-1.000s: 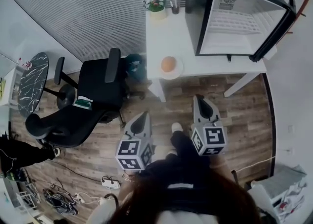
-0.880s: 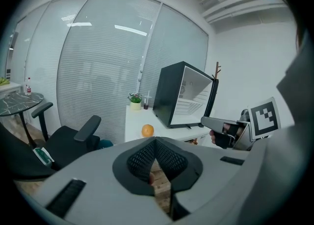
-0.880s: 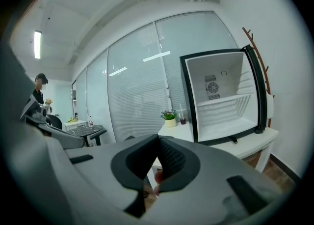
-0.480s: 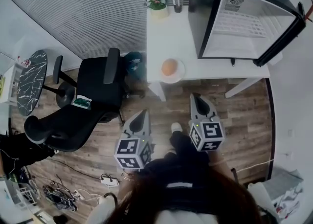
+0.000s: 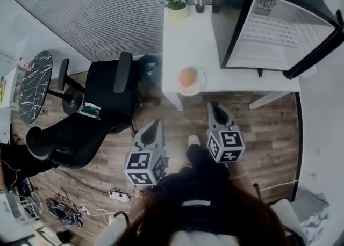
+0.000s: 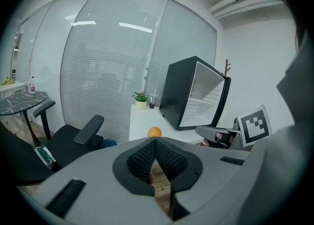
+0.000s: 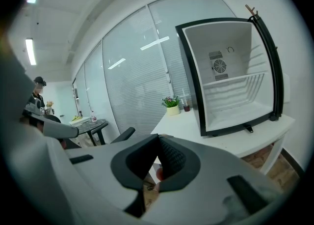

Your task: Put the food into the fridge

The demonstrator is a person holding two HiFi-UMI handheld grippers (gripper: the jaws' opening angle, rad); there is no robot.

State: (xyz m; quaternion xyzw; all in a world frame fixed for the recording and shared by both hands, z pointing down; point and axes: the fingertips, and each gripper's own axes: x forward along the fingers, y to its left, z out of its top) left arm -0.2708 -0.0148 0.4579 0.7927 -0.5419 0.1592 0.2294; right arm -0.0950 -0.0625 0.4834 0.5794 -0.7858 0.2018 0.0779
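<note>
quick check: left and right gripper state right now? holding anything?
left gripper: closed, jaws together, holding nothing.
right gripper: closed, jaws together, holding nothing.

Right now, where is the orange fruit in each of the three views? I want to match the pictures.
Head view: the orange lies on a plate at the near corner of the white table, above the picture's centre.
Left gripper view: the orange shows at the centre, just above the closed jaws.
Right gripper view: not visible.
Shared landmark: the open black fridge, right of the orange.
</note>
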